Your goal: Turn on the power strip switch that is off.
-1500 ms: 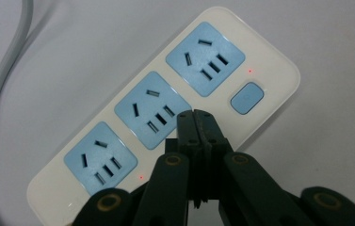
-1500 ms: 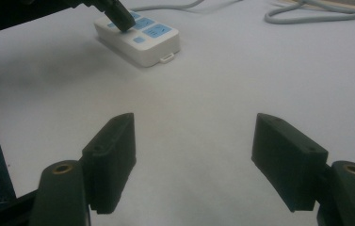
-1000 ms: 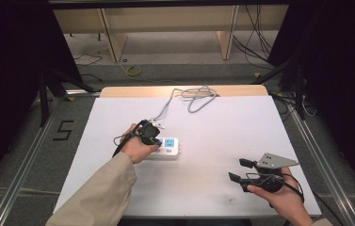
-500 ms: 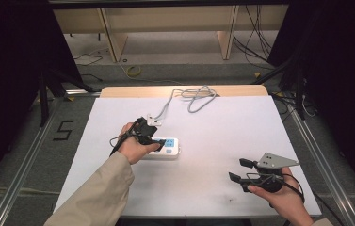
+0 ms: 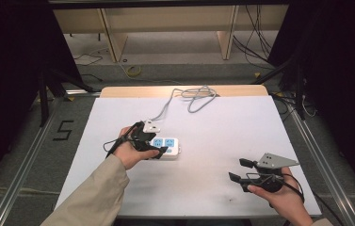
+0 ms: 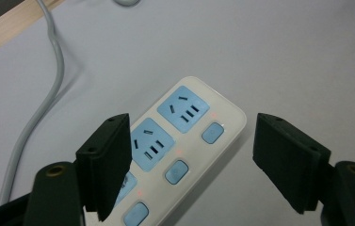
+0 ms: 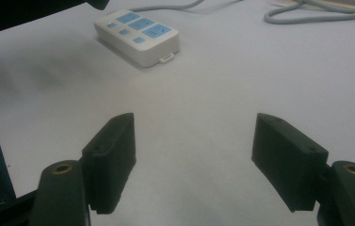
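Note:
A white power strip [image 5: 169, 146] with blue sockets and buttons lies left of the table's middle. My left gripper [image 5: 155, 149] hovers over its left end, open. In the left gripper view the strip [image 6: 184, 141] runs between the spread jaws, the left jaw covering part of one socket, and my left gripper [image 6: 191, 165] holds nothing. Small red lights glow beside the strip's buttons. My right gripper [image 5: 240, 170] rests low near the front right edge, open and empty. In the right gripper view, my right gripper [image 7: 194, 160] faces bare table with the strip [image 7: 137, 33] farther off.
The strip's grey cable [image 5: 198, 96] runs to the back of the white table [image 5: 241, 127] and lies there in loose loops, also seen as the cable [image 6: 48, 94] and the cable [image 7: 307, 16]. Metal rails [image 5: 314, 155] flank the table. Wooden shelf legs and floor cables stand beyond.
My left gripper has eased slightly nearer and lower over the strip's left end. The right gripper has stayed where it was.

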